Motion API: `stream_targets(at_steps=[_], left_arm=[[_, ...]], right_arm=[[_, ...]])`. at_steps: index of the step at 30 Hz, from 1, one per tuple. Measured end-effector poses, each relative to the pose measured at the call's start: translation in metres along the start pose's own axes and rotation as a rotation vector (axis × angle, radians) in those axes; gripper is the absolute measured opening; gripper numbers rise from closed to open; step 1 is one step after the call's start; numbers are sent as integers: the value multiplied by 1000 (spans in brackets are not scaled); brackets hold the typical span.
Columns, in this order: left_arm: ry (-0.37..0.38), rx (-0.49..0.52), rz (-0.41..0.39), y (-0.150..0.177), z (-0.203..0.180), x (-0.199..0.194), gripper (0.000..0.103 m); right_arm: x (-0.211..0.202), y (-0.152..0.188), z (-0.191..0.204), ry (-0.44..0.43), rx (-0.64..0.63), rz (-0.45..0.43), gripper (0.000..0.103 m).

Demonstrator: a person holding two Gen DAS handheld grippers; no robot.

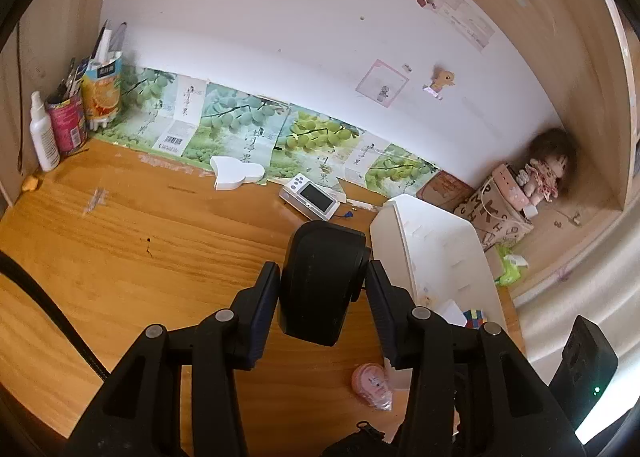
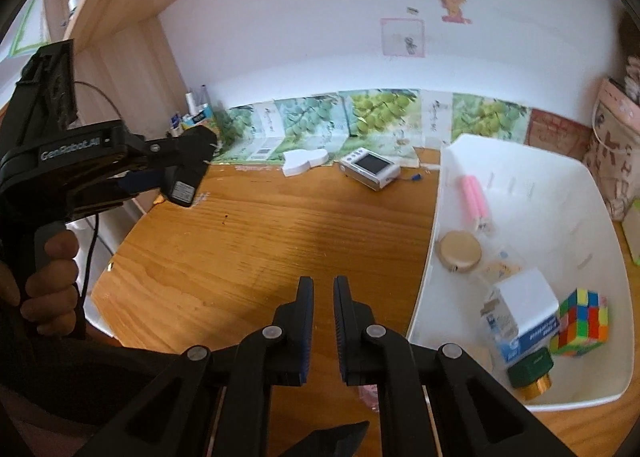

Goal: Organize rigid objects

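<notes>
The left gripper (image 1: pixel 324 277) is carrying the marking "GenRobot.AI" on its body, readable in the right wrist view. Its fingers are clamping a black block (image 1: pixel 320 281) above the desk (image 1: pixel 140 237); a small label on the block is showing, too small to read. The right gripper (image 2: pixel 323 293) is holding nothing, with its fingers standing nearly closed and a narrow gap between them.

A white bin (image 2: pixel 592 225) is sitting at the desk's right side. It is containing a colour cube (image 2: pixel 582 321), a white box (image 2: pixel 520 317) with blue print that cannot be read, a round wooden disc (image 2: pixel 460 251) and a pink item (image 2: pixel 474 197).

A white device (image 2: pixel 370 168) with a screen is lying near the back edge of the desk. Grape-printed packaging (image 1: pixel 240 125) bearing a barcode and characters is lining the white wall (image 1: pixel 280 17). A spray bottle (image 1: pixel 43 133) is standing in the left corner.
</notes>
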State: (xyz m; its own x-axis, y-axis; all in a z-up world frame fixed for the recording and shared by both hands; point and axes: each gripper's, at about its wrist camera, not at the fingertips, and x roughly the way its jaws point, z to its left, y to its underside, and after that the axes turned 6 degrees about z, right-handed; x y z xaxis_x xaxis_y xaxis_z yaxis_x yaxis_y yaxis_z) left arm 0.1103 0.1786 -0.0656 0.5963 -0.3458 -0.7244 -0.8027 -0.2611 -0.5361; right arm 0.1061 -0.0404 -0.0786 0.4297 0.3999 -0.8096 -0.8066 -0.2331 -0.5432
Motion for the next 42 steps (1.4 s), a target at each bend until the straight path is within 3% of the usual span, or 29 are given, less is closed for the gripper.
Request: stream_targets(at_steps=[3,5,9,13,27,29,42], left_arm=[[14,29,8,-5,5,2,48],[24,50,21,-8,7,5,48],[40,88,52,-13,9,12,48],[62,121,83,-17,9,18,48],[93,127,163,-18,25,35,48],[90,126,169,-18,28,36,48],[57,90,168,-26,48,37,48]], right_arm=[[4,5,0,19,53,4,20],[5,9,1,30,83,8,32],[7,15,0,52,143,21,39],[8,23,-2,72,193,46,56],[24,44,-8,140,324,189,70],[32,43,-7,149,321,222,79],[78,39,-10,195,334,409,80]])
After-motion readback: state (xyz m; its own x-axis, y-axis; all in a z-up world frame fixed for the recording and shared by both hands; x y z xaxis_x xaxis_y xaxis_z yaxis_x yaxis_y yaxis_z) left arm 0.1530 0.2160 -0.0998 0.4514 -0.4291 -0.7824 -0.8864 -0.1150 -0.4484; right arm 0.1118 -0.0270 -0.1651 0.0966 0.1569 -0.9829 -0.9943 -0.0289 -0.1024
